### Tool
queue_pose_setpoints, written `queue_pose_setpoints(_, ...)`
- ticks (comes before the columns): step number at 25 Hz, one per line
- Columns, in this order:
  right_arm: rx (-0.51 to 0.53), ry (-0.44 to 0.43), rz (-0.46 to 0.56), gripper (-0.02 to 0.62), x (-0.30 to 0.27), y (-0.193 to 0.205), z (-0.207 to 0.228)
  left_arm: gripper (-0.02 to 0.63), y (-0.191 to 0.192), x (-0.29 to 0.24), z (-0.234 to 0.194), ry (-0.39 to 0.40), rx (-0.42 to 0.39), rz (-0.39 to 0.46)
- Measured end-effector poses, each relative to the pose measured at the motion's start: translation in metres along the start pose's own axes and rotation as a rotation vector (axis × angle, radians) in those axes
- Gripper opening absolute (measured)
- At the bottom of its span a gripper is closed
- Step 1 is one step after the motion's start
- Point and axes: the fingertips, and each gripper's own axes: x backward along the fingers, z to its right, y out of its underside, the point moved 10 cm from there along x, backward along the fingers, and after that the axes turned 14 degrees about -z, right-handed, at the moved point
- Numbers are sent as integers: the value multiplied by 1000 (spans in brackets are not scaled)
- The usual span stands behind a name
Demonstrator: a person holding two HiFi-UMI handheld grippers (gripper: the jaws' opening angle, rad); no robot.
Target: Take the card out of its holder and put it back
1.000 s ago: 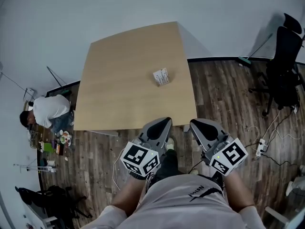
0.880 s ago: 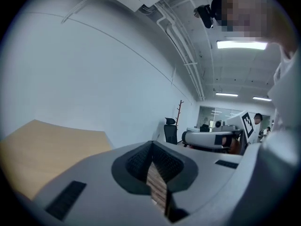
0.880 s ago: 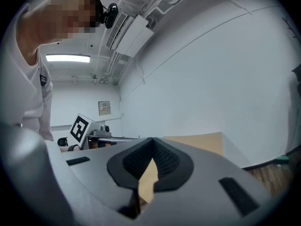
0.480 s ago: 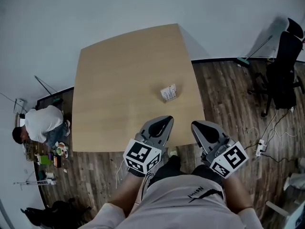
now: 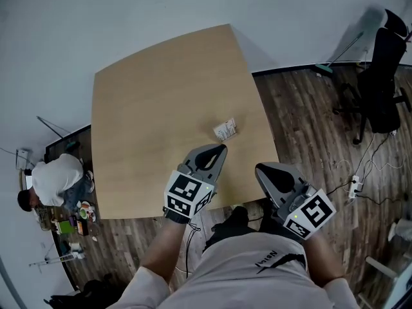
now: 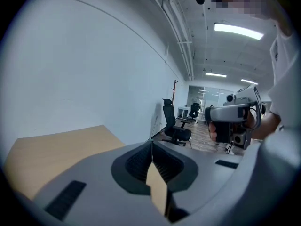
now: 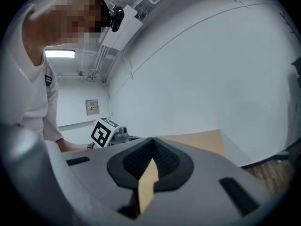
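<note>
A small white card holder [image 5: 224, 129] with a card in it sits on the light wooden table [image 5: 148, 108], near its right front part. In the head view my left gripper [image 5: 223, 147] hangs over the table's near edge, its tip a short way in front of the holder, jaws shut on nothing. My right gripper [image 5: 259, 168] is level with the table's front right corner, over the floor, also shut and empty. The left gripper view [image 6: 151, 143] and the right gripper view [image 7: 151, 139] show closed jaws; the holder is hidden in both.
A person in a white shirt [image 5: 55, 179] crouches on the floor left of the table, beside small clutter [image 5: 72, 219]. A black office chair [image 5: 380, 82] stands far right. Cables and a power strip [image 5: 353, 188] lie on the wood floor at right.
The table has come closer in the head view. My left gripper has moved forward from over the floor to over the table's near edge, nearer the holder. Both stay shut.
</note>
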Motion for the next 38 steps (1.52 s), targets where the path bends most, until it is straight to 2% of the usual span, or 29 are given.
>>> queue_pose_setpoints(5,-20,-34,-16,14,-14,-1,29,15,-7,-34,-24,-4,-35,-104)
queue_pose_setpoints(12,-60,-103,-47,14,-36,-3,86,18,-12,-89,-66,-25,-43,-278)
queue_pose_setpoints(17,-106,-139,-66,14,-54,2,124,89,-10,-133,-95,28,-104,-491)
queue_pose_setpoints(24,-162,-151,-93,14,-68,15,150,91,9,-174,-116,105,-203,-710)
queue_pose_setpoints(32,-191,-144,-111,14,-72,24,158,91,32,-199,-113,164,-265,-809)
queue_pose_setpoints(38,-197,-139,-124,14,-75,29,158,77,43,-210,-114,180,-285,-821)
